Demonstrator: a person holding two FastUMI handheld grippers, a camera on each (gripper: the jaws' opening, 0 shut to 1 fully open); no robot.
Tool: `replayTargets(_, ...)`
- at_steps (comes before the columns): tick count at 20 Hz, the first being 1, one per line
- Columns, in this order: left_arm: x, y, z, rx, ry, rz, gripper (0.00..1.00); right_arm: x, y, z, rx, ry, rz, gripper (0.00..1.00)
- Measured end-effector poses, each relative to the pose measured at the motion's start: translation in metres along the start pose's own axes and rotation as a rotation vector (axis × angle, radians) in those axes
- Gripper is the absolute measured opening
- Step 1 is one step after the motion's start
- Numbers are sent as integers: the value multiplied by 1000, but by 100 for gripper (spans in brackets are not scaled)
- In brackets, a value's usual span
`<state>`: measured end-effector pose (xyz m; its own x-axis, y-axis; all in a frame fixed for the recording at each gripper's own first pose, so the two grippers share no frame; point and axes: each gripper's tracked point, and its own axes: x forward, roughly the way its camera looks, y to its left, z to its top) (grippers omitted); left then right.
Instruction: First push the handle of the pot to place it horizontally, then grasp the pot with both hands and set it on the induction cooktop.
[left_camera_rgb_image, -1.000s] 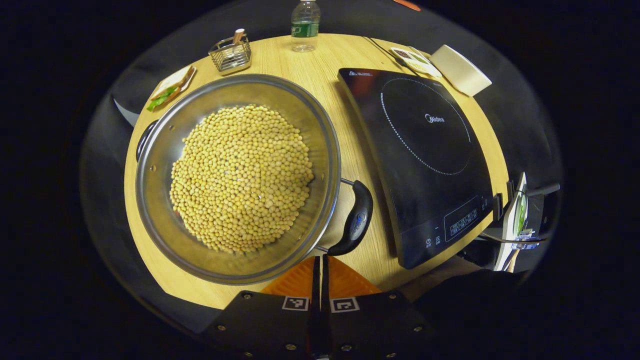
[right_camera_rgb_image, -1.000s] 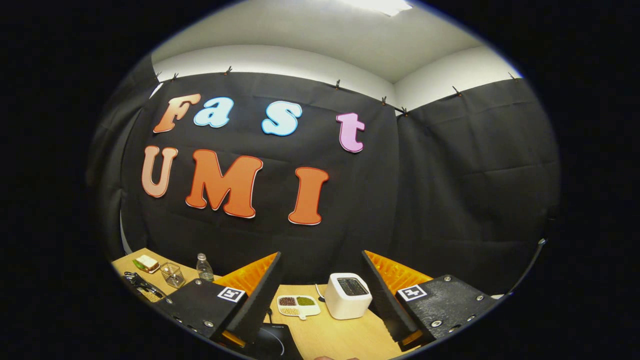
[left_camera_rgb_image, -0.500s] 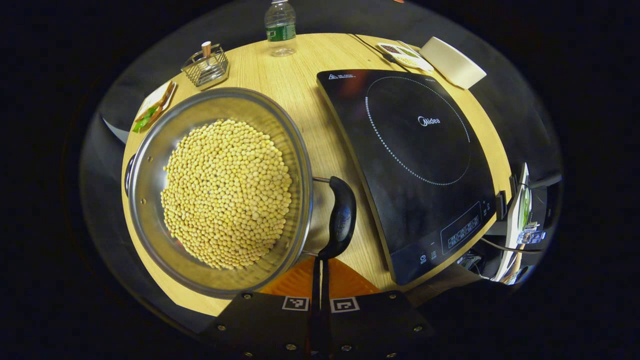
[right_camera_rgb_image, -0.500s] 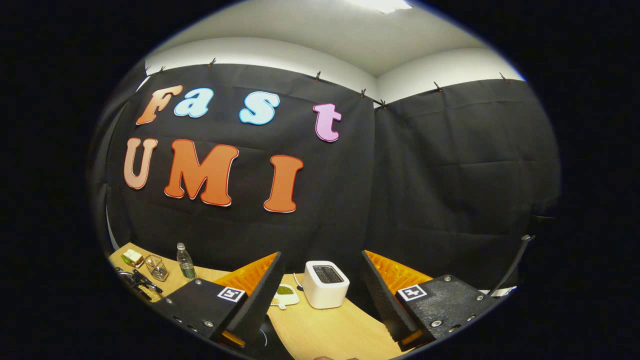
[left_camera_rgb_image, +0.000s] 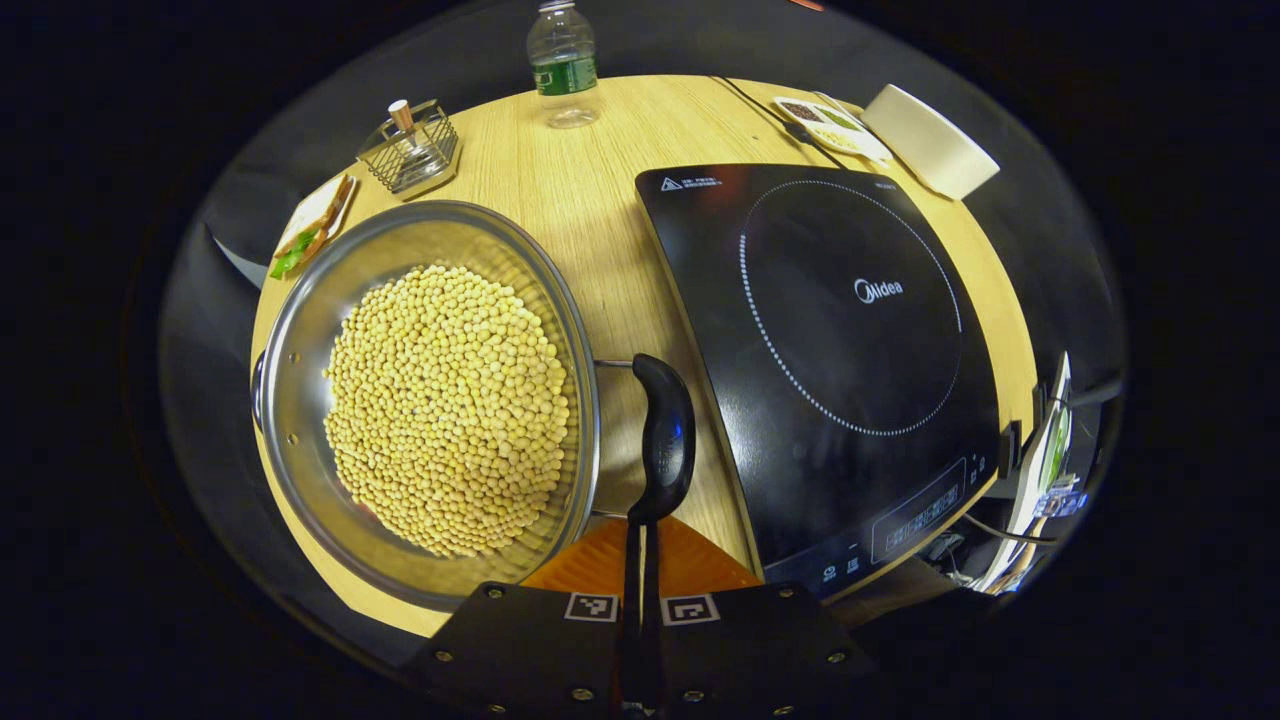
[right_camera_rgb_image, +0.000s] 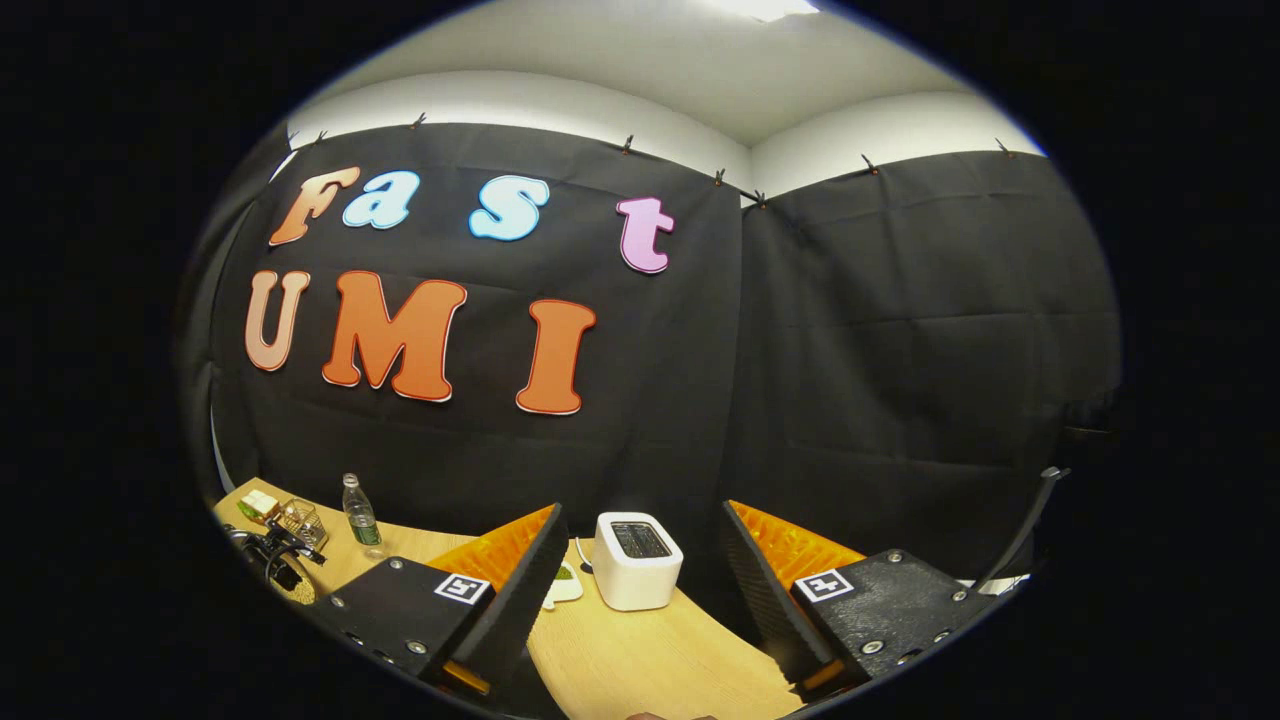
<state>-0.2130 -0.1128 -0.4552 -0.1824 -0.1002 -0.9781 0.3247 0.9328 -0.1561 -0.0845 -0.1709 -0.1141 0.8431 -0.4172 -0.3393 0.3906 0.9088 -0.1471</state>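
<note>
Left gripper: jaws clenched together, nothing between them, tips touching the near end of the pot handle.
Pot: steel, full of yellow beans, on the desk at 9 o'clock of the induction cooktop, not on it. Against one second ago, the handle has swung from a slant to nearly straight along the jaws, and the pot has shifted left in the left gripper view.
Right gripper: jaws released, wide apart, empty, raised toward the booth wall. White toaster has drifted left since then.
Bottle: 12 o'clock desk edge.
</note>
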Motion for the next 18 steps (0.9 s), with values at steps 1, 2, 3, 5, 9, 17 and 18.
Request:
replayTargets(1,1,0,1,-16,-5,3,1,2,-3,-3,4,4,3,95)
replayTargets(2,1,-3,3,-30,-10,5,1,4,-7,-7,5,9,6,95)
replayTargets(3,2,-5,5,-48,-16,8,1,6,-11,-10,7,11,12,95)
replayTargets(5,4,-6,11,-84,-29,14,1,11,-15,-13,16,17,29,95)
replayTargets(9,7,-5,28,-172,-74,31,1,20,-27,-26,14,30,65,95)
replayTargets(17,12,-3,57,-230,-144,59,1,36,-31,-40,24,50,158,95)
replayTargets(18,12,-3,58,-235,-138,67,1,38,-30,-41,21,52,165,95)
